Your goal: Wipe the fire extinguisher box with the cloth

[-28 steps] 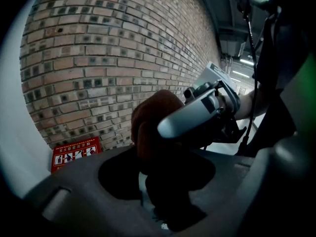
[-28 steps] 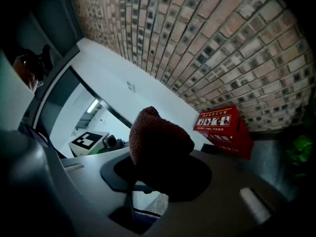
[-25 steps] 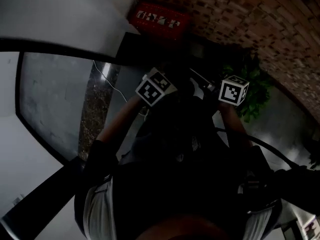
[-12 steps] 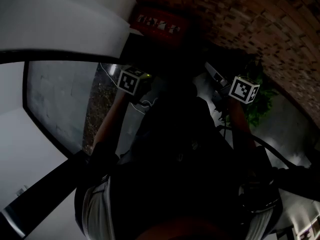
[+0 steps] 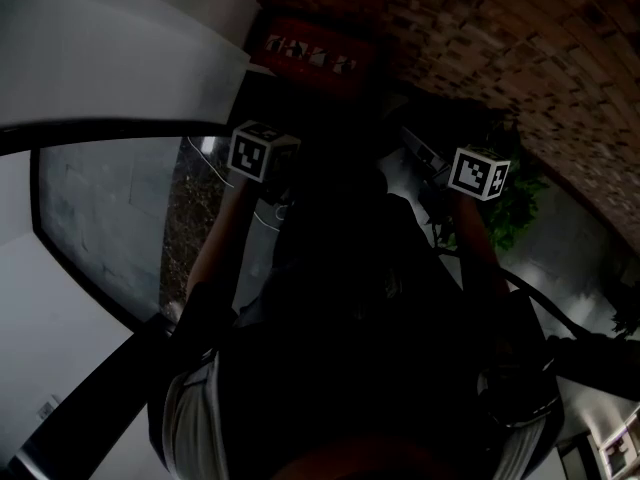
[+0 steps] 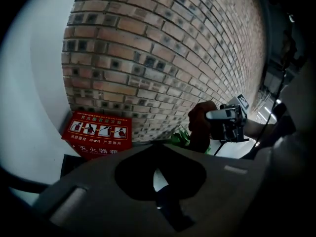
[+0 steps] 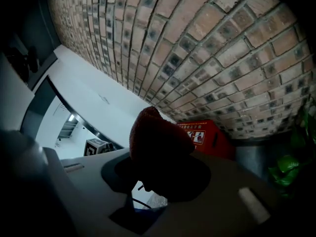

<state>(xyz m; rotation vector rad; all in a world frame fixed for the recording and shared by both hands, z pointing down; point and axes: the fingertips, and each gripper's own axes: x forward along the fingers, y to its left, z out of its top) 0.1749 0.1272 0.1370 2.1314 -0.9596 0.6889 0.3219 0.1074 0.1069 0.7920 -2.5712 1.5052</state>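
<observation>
The red fire extinguisher box [image 5: 305, 51] with white pictograms stands against the brick wall, at the top of the head view. It also shows in the left gripper view as the box [image 6: 98, 135] and in the right gripper view as the box [image 7: 205, 136]. My right gripper [image 7: 157, 158] is shut on a dark red cloth [image 7: 154, 136], bunched and sticking up from the jaws. My left gripper [image 6: 159, 152] is shut with nothing in it. From the left gripper view I see the cloth [image 6: 199, 127] held short of the box. Both marker cubes [image 5: 262, 151] hang below the box.
A brick wall [image 6: 163, 48] runs behind the box, with a white wall [image 5: 120, 58] to its left. A green plant [image 5: 515, 208] stands at the right. The box rests on a dark ledge [image 6: 71, 164]. A cable [image 5: 215, 163] trails down at the left.
My left gripper has moved left and up toward the box. The right gripper has risen slightly with the cloth in it.
</observation>
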